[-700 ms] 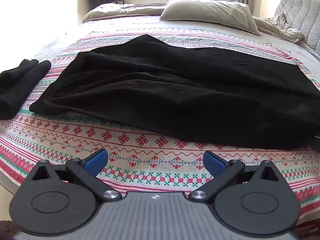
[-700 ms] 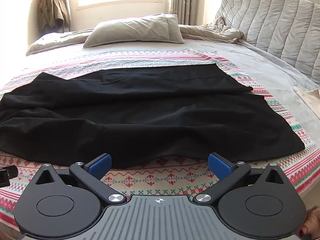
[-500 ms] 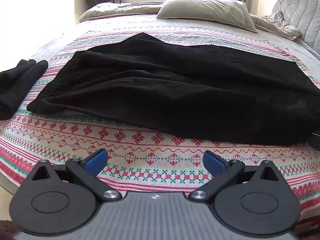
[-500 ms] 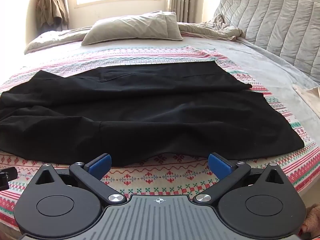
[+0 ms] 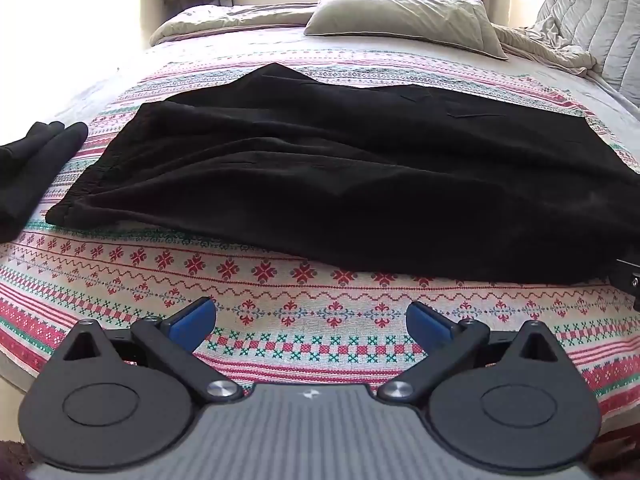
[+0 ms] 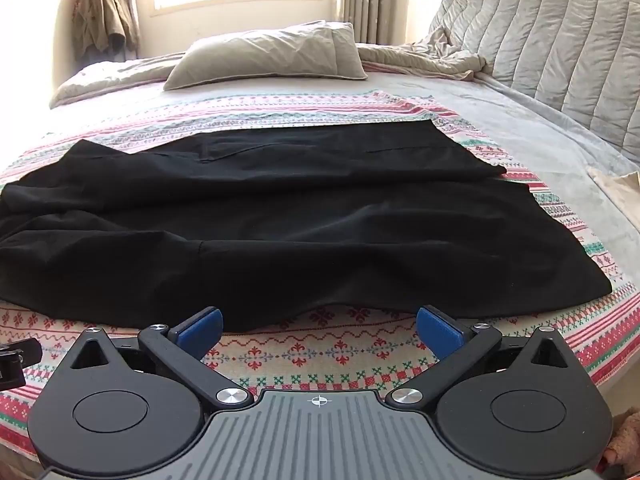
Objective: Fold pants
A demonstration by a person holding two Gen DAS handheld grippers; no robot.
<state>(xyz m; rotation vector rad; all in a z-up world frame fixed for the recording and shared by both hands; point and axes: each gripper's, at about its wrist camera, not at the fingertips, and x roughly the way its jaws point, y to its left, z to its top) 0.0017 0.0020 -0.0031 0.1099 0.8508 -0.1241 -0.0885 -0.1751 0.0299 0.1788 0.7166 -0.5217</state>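
Black pants (image 5: 340,176) lie spread sideways across a patterned red, green and white blanket (image 5: 280,312) on the bed, one half laid over the other. In the right wrist view the pants (image 6: 280,232) reach from the left edge to a corner at the right. My left gripper (image 5: 311,316) hovers open over bare blanket, short of the pants' near edge. My right gripper (image 6: 319,326) is open too, its left blue pad (image 6: 200,328) just at the pants' near hem, nothing between the fingers.
A second dark folded garment (image 5: 28,168) lies at the blanket's left end. A grey pillow (image 6: 268,56) and rumpled duvet sit at the far side, a quilted headboard (image 6: 560,52) to the right. Part of the other gripper (image 5: 630,280) shows at the right edge.
Both grippers have eased forward and slightly downward toward the pants' near edge. The pants have not moved, and both jaws stay wide.
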